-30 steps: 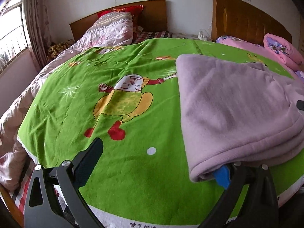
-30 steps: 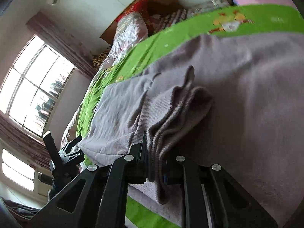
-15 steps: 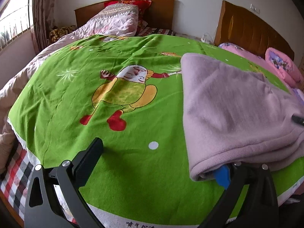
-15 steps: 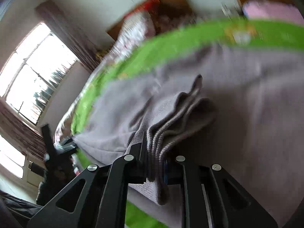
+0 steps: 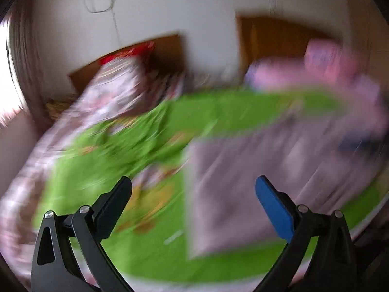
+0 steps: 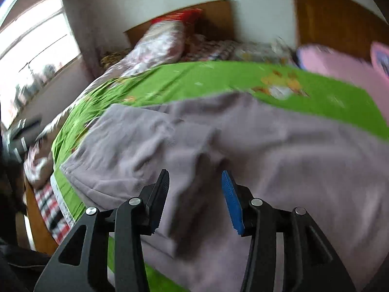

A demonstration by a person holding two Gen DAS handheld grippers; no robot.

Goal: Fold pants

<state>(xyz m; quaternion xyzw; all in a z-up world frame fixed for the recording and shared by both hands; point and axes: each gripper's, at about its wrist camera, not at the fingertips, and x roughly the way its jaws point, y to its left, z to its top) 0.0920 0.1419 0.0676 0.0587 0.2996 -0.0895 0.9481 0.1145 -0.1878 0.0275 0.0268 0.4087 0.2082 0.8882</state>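
My right gripper (image 6: pixel 194 194) has just been opening: the jaws stand apart now, and a soft ridge of the pants (image 6: pixel 243 150) lies between them, but the pads (image 6: pixel 232 202) are not pressing on it, so I call it released. My left gripper (image 5: pixel 194 206) is wide open with nothing in it, well clear above the cloth; that view is badly smeared.

The pants are a folded mauve stack on the green bedspread (image 6: pixel 194 77), filling my right view from 9 o'clock round to 3 o'clock. In the left view they (image 5: pixel 255 182) sit from centre out to 3 o'clock, near the bed's near edge.

My read: fold is laid, I'm at the let-go.

Risks from here:
- The bunched ridge at 12 o'clock of my right jaws may spring up once free, since thick fleece-like cloth holds a hump, and the top layer could slide open.
- If I pull the right gripper back low, a pad could snag the ridge and drag the stack toward the edge at 6 o'clock.
- Stack's near corner at 8 o'clock in the right view lies close to the bedspread's edge; any tug could tip it off.
- Left view too blurred to judge edge alignment.
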